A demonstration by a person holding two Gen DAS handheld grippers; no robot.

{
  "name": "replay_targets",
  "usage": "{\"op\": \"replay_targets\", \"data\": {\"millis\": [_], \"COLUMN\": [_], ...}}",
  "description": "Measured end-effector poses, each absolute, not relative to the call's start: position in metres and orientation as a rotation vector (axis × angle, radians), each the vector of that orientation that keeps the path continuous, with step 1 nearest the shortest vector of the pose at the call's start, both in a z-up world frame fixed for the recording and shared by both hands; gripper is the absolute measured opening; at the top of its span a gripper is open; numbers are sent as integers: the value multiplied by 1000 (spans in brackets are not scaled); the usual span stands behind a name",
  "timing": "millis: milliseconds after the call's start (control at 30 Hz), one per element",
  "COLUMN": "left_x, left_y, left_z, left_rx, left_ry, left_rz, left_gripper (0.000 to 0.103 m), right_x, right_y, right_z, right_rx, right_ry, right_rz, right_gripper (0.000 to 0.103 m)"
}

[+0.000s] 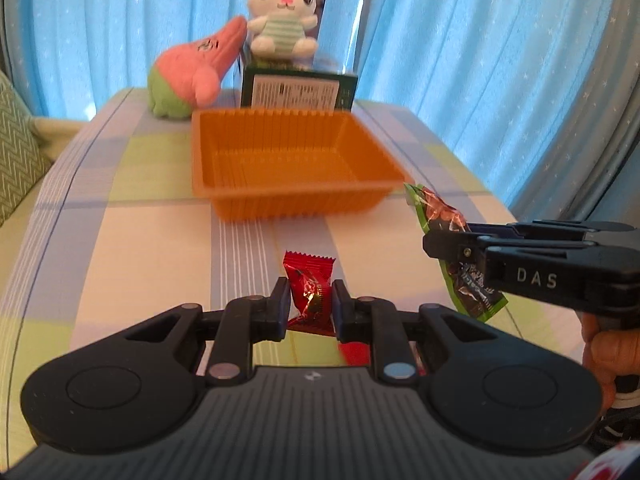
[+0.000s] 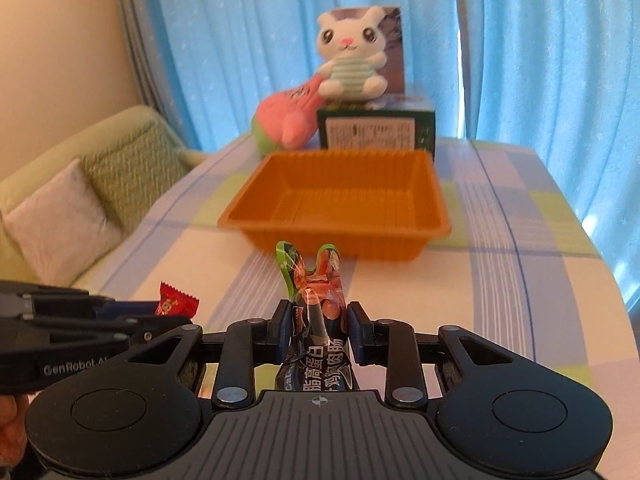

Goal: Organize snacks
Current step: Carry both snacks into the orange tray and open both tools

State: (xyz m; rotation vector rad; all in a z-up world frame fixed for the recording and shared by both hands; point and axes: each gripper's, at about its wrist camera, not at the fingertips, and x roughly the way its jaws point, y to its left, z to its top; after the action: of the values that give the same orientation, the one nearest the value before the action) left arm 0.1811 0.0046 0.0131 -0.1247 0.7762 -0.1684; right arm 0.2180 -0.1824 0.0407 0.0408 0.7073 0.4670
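My left gripper [image 1: 311, 294] is shut on a red candy wrapper [image 1: 310, 286] and holds it above the tablecloth, short of the orange tray [image 1: 280, 200]. My right gripper [image 2: 318, 316] is shut on a green and dark snack packet [image 2: 316, 304], also short of the tray [image 2: 340, 236]. The tray is empty in both views. In the left wrist view the right gripper [image 1: 436, 240] holds the green packet [image 1: 440, 216] at the tray's near right corner. In the right wrist view the left gripper [image 2: 176, 318] holds the red candy [image 2: 176, 302] at the lower left.
Behind the tray stand a dark green box [image 1: 298, 92], a white plush bunny [image 1: 282, 12] on it, and a pink plush [image 1: 196, 68]. Blue curtains hang behind. A sofa with cushions [image 2: 80, 208] is left of the checked tablecloth [image 1: 140, 240].
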Motion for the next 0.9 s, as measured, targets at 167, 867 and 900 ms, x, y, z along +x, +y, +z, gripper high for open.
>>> {"op": "replay_targets", "data": {"millis": [167,867,900], "left_x": [242,383,384], "left_y": [8,41,42], "left_z": [28,-17,-20], "left_rx": [-106,-186,-188], "left_ry": [734,802,814], "left_rz": [-170,-159,-156], "left_gripper": [19,22,27], "right_x": [281,413,414], "right_y": [-181,-162,-161], "right_z": [50,21,19], "right_rx": [89,194,195], "right_ry": [712,797,800], "right_rz": [446,360,359], "right_gripper": [30,30,30]}}
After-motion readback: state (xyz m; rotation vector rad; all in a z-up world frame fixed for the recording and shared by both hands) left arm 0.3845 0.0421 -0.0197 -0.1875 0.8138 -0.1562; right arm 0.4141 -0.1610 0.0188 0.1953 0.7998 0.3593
